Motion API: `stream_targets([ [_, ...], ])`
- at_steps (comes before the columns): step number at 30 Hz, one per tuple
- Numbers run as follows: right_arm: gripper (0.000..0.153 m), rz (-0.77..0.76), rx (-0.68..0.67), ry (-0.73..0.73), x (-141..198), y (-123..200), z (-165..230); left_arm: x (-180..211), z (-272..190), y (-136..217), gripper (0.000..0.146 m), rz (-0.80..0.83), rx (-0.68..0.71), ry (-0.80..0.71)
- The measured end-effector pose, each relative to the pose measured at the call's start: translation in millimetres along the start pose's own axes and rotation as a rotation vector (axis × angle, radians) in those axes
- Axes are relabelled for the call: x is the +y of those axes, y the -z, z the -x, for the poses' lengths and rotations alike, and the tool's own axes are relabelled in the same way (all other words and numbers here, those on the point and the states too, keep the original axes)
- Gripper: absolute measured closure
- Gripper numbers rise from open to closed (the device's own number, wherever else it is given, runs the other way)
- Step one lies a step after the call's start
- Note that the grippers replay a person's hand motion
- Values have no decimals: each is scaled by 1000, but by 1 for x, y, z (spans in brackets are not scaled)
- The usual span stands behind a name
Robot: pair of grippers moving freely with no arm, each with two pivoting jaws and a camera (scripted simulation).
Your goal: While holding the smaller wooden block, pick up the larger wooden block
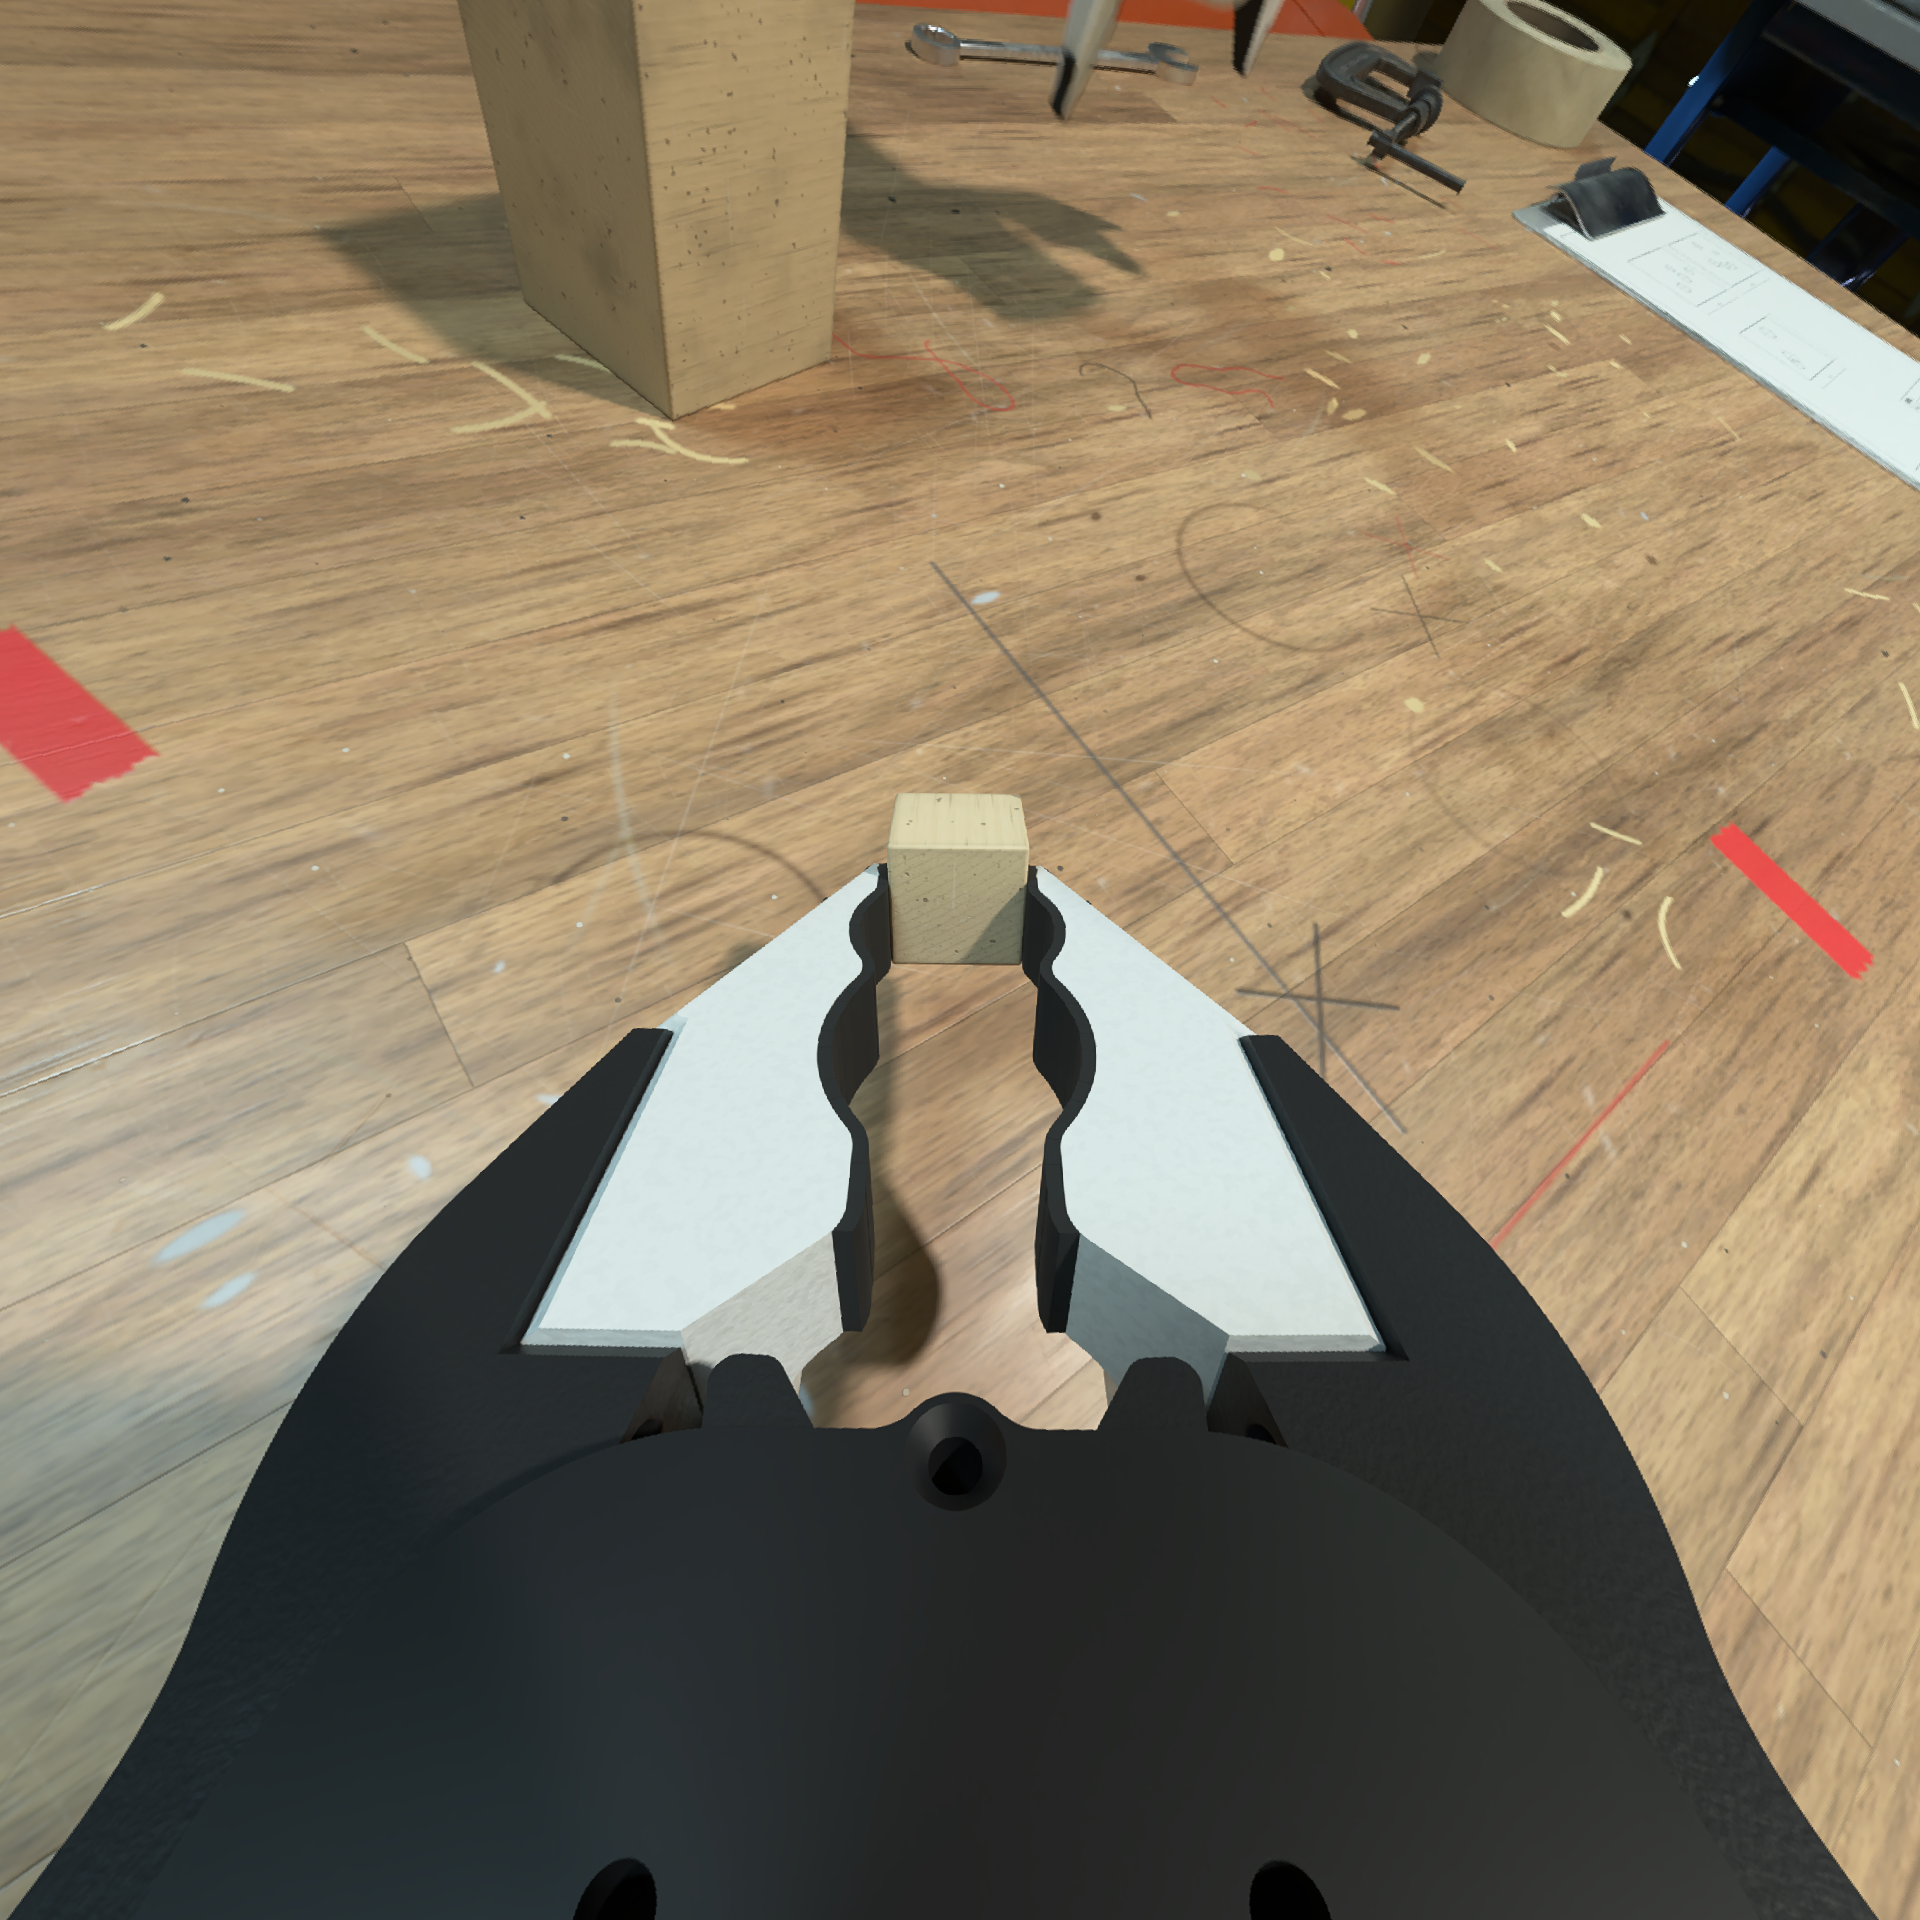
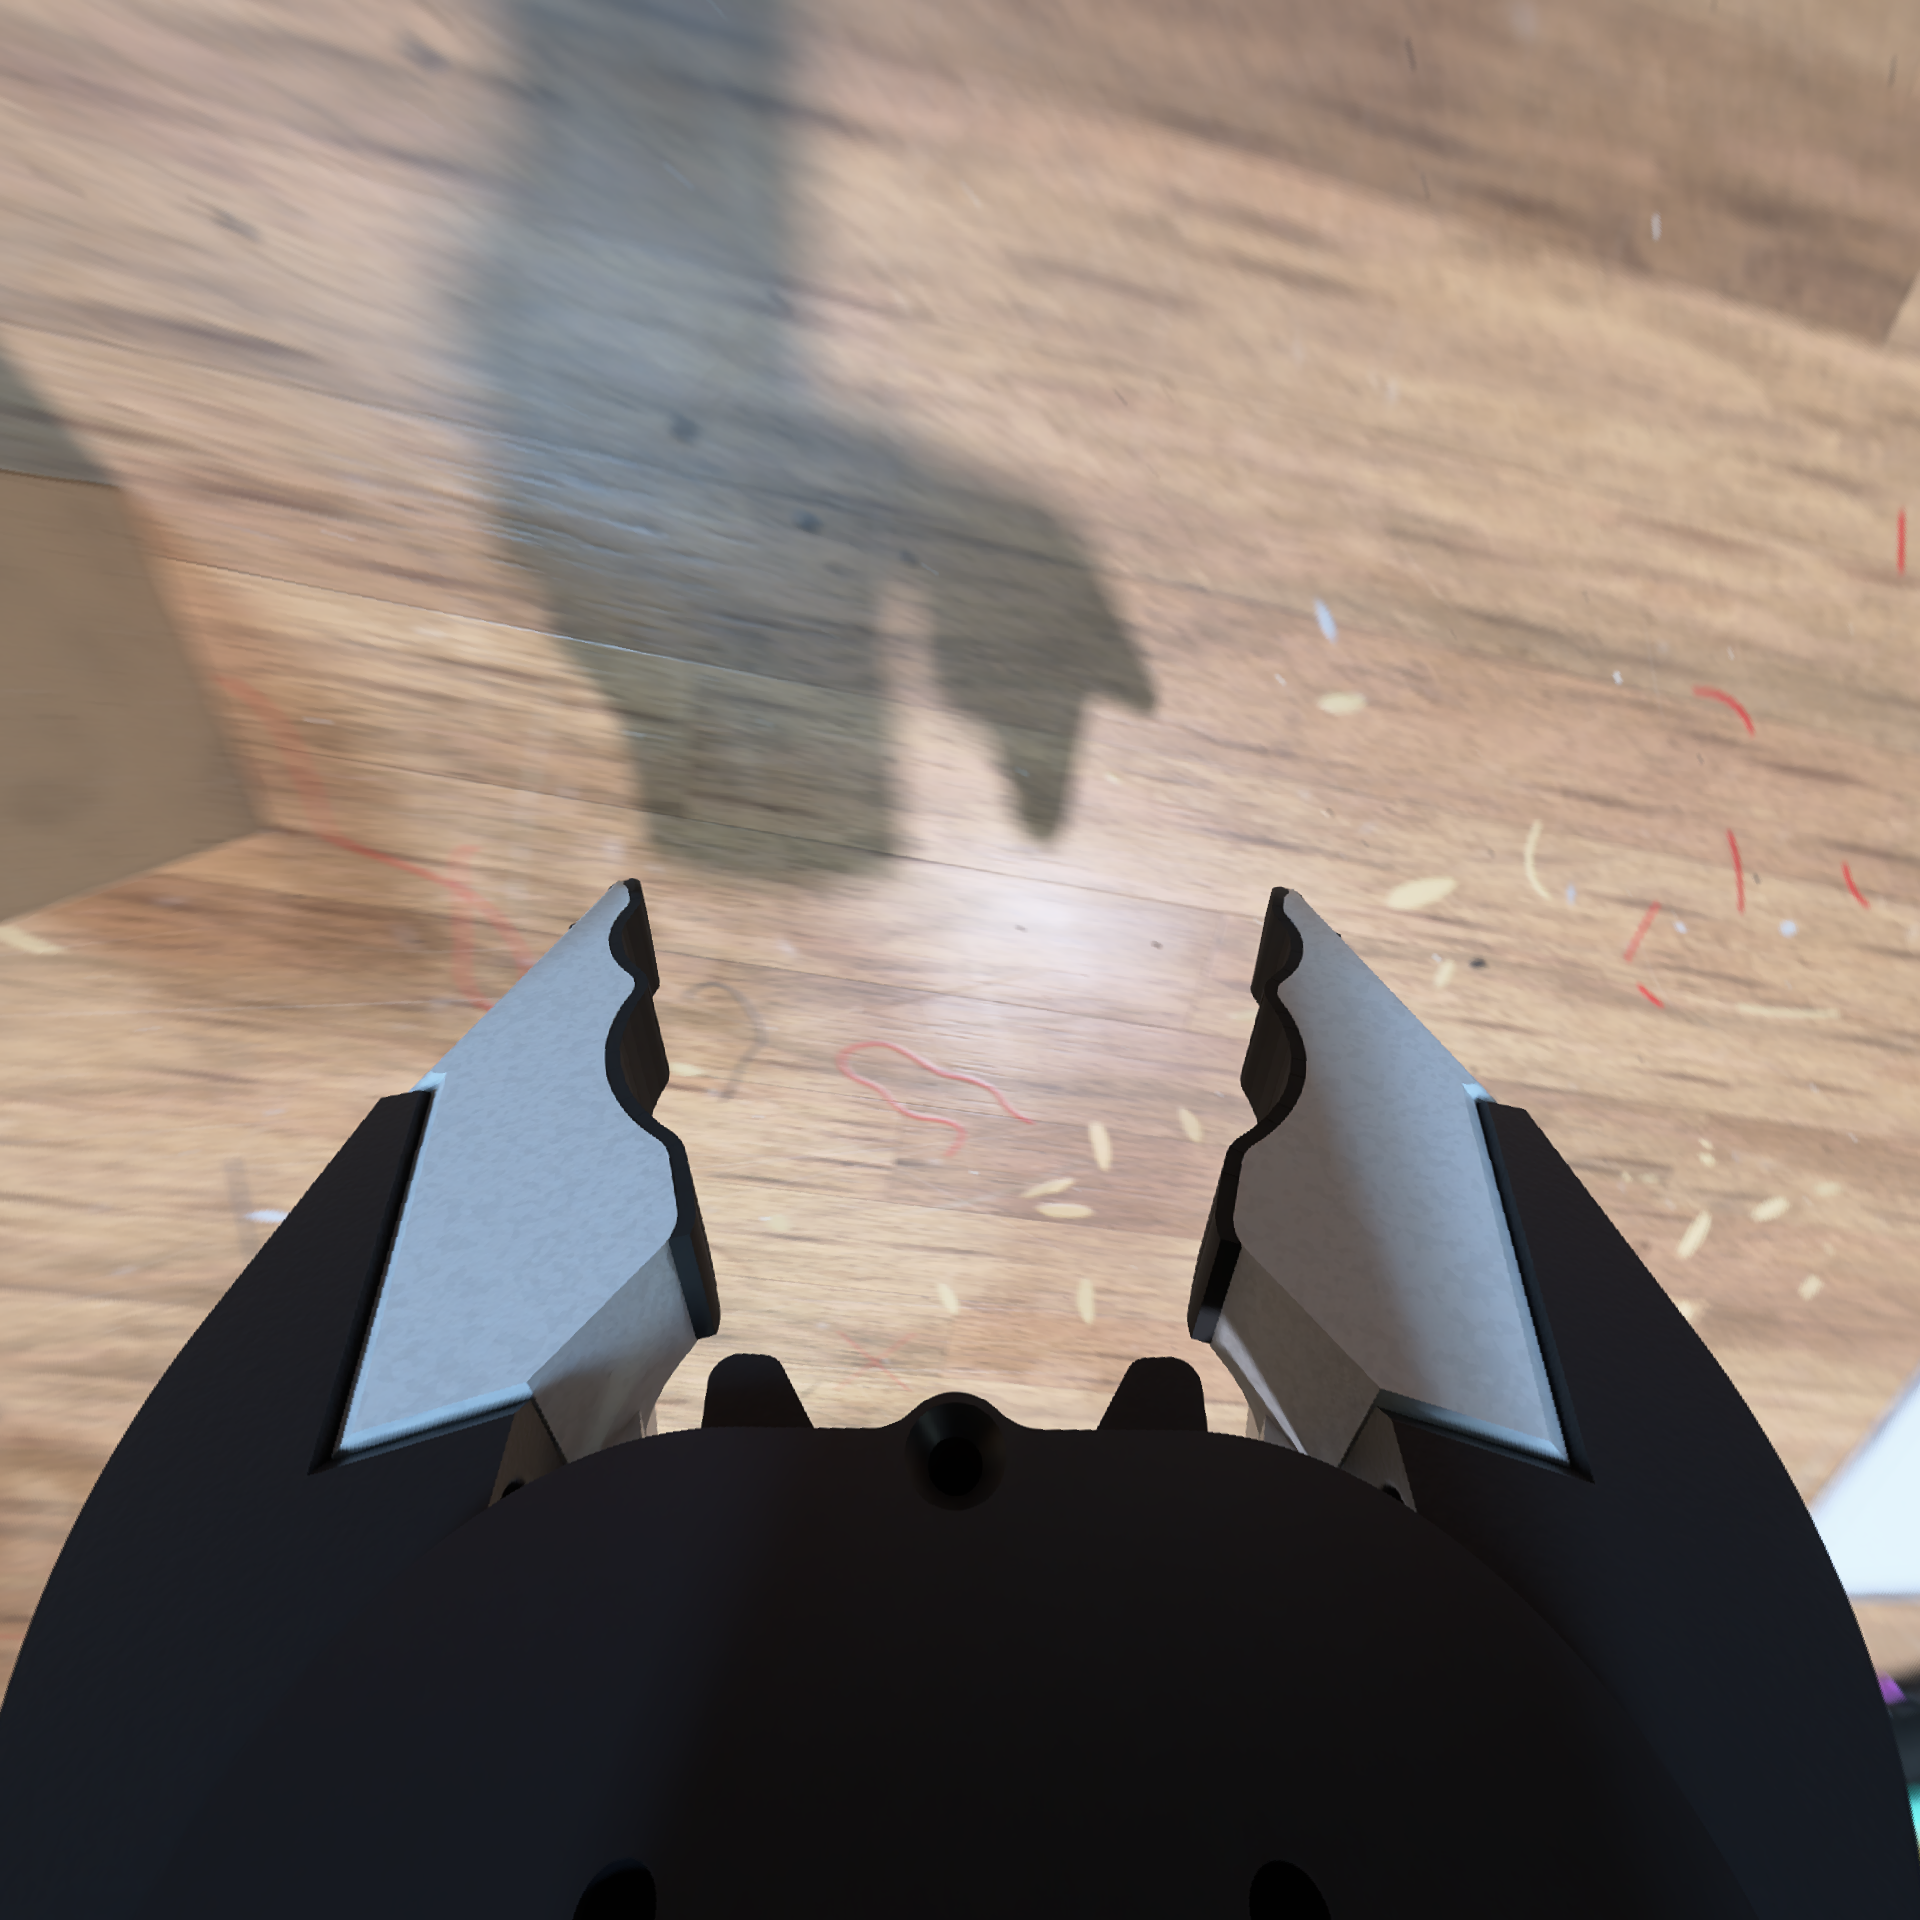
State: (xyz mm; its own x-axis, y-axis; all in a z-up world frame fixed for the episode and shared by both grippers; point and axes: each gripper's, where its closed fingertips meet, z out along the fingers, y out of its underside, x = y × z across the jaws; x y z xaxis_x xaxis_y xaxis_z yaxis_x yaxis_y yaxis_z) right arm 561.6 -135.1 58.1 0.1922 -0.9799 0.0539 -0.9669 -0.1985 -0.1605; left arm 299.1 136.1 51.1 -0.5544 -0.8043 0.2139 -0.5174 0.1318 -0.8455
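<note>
My left gripper (image 1: 956,883) is shut on the smaller wooden block (image 1: 956,831), a pale cube pinched between its fingertips over the wooden table (image 1: 416,623). The larger wooden block (image 1: 665,187) stands upright far ahead and to the left, apart from the left gripper. In the right wrist view, the larger block's blurred side shows at the left edge (image 2: 94,707). My right gripper (image 2: 956,904) is open and empty, above the table to the block's right. Its fingertips (image 1: 1075,73) show at the top of the left wrist view.
A wrench (image 1: 987,44), a black C-clamp (image 1: 1371,94) and a tape roll (image 1: 1538,68) lie at the far edge. A clipboard with paper (image 1: 1714,301) lies far right. Red tape marks (image 1: 62,707) are stuck to the table, and wood shavings are scattered over it.
</note>
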Motion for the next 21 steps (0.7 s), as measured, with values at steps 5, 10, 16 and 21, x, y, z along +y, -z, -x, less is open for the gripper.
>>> stream_targets([
  [5,33,-147,-225,69,-22,54,82,2,-3,-2,122,10,10,-7],
  [10,25,-152,-332,144,-30,78,172,2,-8,-3,122,17,13,-28],
  [16,21,-82,-178,145,-41,52,205,2,-9,-2,122,14,4,-49],
  [21,29,-48,-80,133,-44,32,209,1,-5,1,122,5,-3,-33],
])
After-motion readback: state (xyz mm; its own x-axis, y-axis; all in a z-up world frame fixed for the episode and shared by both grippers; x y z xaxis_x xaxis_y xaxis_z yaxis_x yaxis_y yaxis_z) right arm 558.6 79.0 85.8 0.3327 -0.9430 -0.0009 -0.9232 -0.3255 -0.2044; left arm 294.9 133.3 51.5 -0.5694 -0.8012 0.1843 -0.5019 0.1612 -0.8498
